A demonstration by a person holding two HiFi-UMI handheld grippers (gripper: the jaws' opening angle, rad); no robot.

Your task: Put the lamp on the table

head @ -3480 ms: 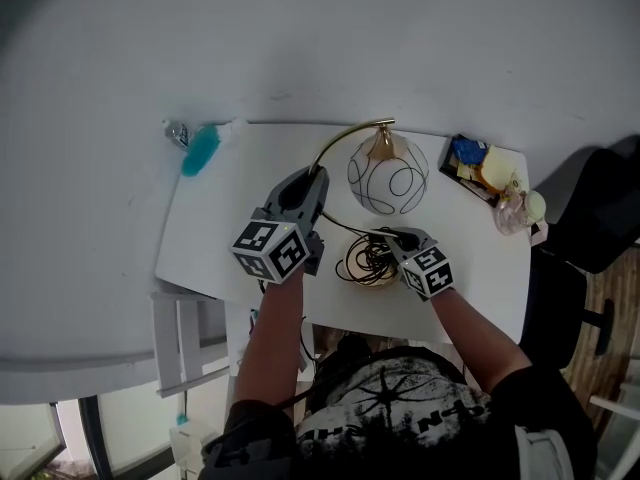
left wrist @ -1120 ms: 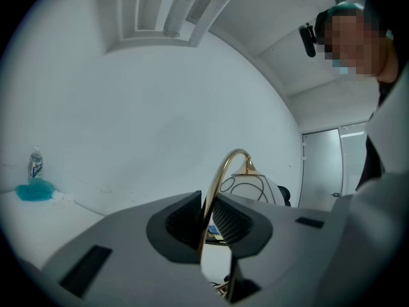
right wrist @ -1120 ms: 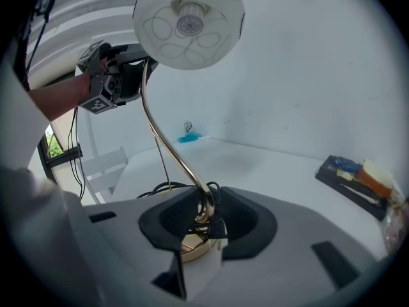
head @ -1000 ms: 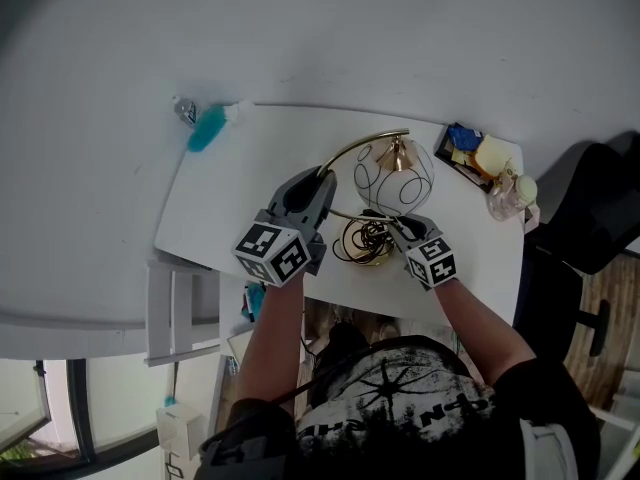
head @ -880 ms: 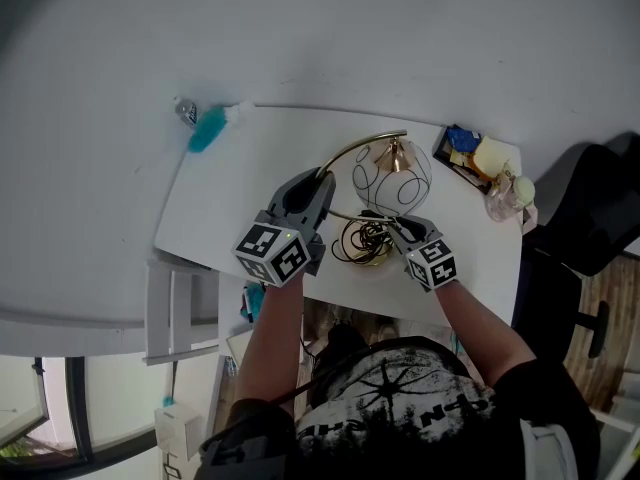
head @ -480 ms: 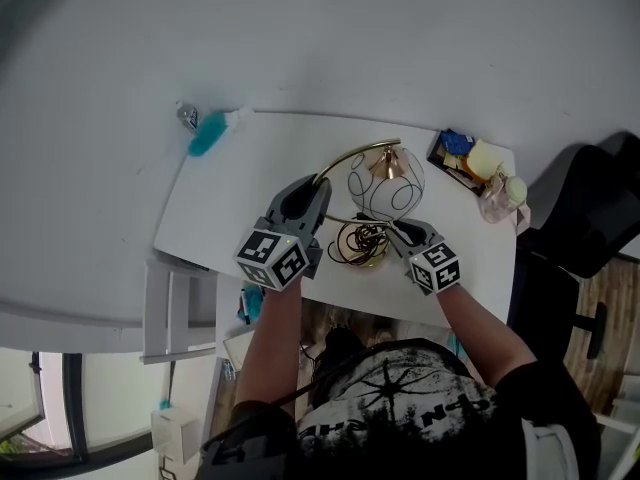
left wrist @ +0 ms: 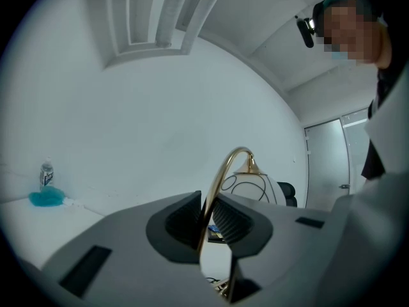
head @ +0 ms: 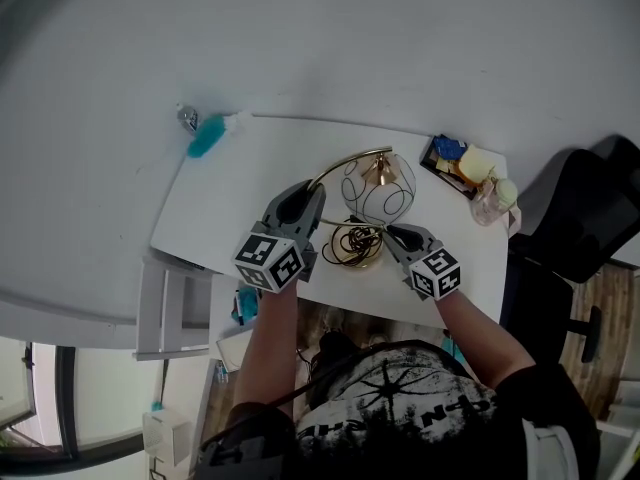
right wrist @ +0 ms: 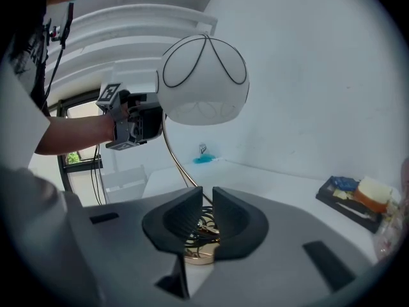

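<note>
A small bottle (head: 187,119) is standing well to the left of the lamp (head: 378,190), at the back corner of the white table (head: 260,158). The left gripper (head: 305,196) is clamping its jaws tight on the lamp's curved brass arm. The lamp's base, with cord coiled on it, is sitting over the table's near edge. The right gripper (head: 392,234), jaws almost together, is pinching the stem just above that base. A cluttered tray (head: 447,161) is lying right of the lamp.
</note>
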